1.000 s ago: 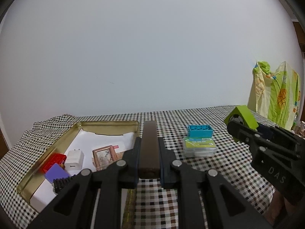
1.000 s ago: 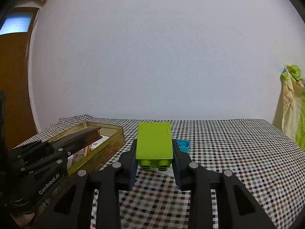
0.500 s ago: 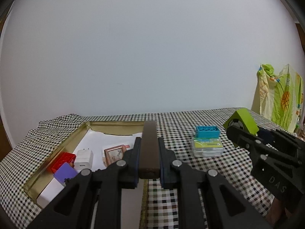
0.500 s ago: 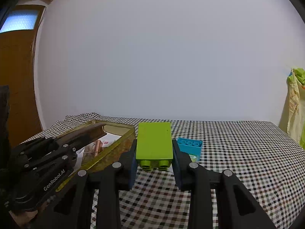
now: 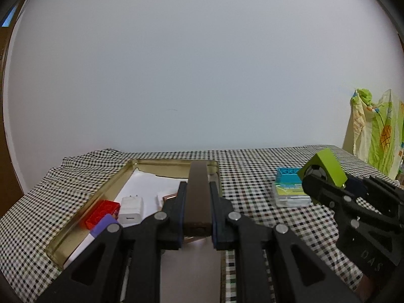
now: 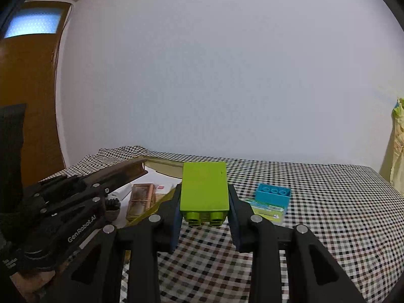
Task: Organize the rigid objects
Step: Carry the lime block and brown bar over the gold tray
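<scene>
In the left wrist view, the left gripper [image 5: 198, 202] sits at lower centre, its jaws clenched on a long dark brown flat bar [image 5: 198, 189] that points away over the near right corner of a shallow gold metal tray [image 5: 75, 224] at lower left. Inside the tray, on white paper, lie a red studded building brick [image 5: 102, 213], a white plug-in charger [image 5: 131, 209], a purple block [image 5: 102, 224] and a copper-framed small box [image 5: 169, 197], partly hidden behind the jaw. At right, the right gripper [image 5: 318, 184] holds a lime green plastic building brick [image 5: 327, 168] above the black-and-white checked tablecloth [image 5: 252, 171].

In the right wrist view, the right gripper is at lower centre, grasping the lime green brick, studs toward the camera. Right of it, on the cloth, a turquoise studded brick [image 6: 272, 195] rests on a clear flat plastic case [image 6: 265, 210]. The tray is at left.

Judging by this, the tidying is partly done: four pieces are in the tray, two are held and not yet placed, and two wait on the cloth.
</scene>
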Tool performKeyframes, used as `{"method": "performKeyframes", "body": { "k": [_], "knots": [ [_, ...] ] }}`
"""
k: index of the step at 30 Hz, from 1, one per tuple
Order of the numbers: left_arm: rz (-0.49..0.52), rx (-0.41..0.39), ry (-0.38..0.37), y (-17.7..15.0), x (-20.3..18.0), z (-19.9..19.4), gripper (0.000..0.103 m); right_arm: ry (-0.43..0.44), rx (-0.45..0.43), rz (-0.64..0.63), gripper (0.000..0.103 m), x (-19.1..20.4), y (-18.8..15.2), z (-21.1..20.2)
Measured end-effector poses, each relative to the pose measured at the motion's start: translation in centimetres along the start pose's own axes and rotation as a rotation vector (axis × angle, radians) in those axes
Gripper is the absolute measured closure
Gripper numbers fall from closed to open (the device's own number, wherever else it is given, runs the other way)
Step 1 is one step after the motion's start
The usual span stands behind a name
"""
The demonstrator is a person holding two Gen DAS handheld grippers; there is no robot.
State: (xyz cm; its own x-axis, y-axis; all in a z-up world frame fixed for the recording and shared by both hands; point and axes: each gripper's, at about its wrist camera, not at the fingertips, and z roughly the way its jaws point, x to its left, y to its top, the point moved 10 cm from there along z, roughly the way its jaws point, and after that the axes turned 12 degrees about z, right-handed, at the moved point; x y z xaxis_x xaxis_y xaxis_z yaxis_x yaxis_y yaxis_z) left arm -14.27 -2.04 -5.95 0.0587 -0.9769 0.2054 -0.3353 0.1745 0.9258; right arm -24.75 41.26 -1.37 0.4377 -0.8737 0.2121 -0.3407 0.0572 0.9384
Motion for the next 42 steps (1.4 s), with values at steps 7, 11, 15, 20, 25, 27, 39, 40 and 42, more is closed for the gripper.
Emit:
{"method": "performKeyframes", "body": {
  "k": [7, 11, 15, 20, 25, 27, 39, 40, 42],
  "knots": [
    [-0.016, 0.005, 0.012, -0.4, 1.3, -0.1, 0.09, 0.026, 0.007, -0.019, 0.069, 0.6, -0.3, 0.4],
    [-0.023, 0.007, 0.018, -0.5, 1.8, -0.2, 0.09, 0.038, 0.01, -0.027, 0.069, 0.8, -0.4, 0.9],
    [-0.028, 0.009, 0.03, -0.6, 2.4, -0.2, 0.09, 0.049, 0.01, -0.032, 0.069, 0.9, -0.4, 1.0],
    [-0.03, 0.01, 0.047, -0.7, 3.1, -0.3, 0.09, 0.065, 0.014, -0.044, 0.069, 0.9, -0.6, 0.9],
    [-0.035, 0.016, 0.063, -0.8, 3.7, -0.3, 0.09, 0.083, 0.019, -0.053, 0.069, 1.2, -0.5, 0.7],
    [-0.038, 0.018, 0.068, -0.9, 4.0, -0.3, 0.09, 0.09, 0.022, -0.055, 0.069, 1.2, -0.6, 1.1],
    [-0.044, 0.02, 0.101, -0.9, 5.0, -0.8, 0.09, 0.125, 0.034, -0.06, 0.069, 1.0, -0.7, 1.2],
    [-0.044, 0.02, 0.102, -0.8, 4.7, -0.9, 0.09, 0.128, 0.035, -0.06, 0.069, 1.0, -0.8, 1.5],
    [-0.045, 0.021, 0.107, -0.8, 4.8, -1.0, 0.09, 0.135, 0.039, -0.06, 0.069, 0.9, -0.7, 1.5]
  ]
}}
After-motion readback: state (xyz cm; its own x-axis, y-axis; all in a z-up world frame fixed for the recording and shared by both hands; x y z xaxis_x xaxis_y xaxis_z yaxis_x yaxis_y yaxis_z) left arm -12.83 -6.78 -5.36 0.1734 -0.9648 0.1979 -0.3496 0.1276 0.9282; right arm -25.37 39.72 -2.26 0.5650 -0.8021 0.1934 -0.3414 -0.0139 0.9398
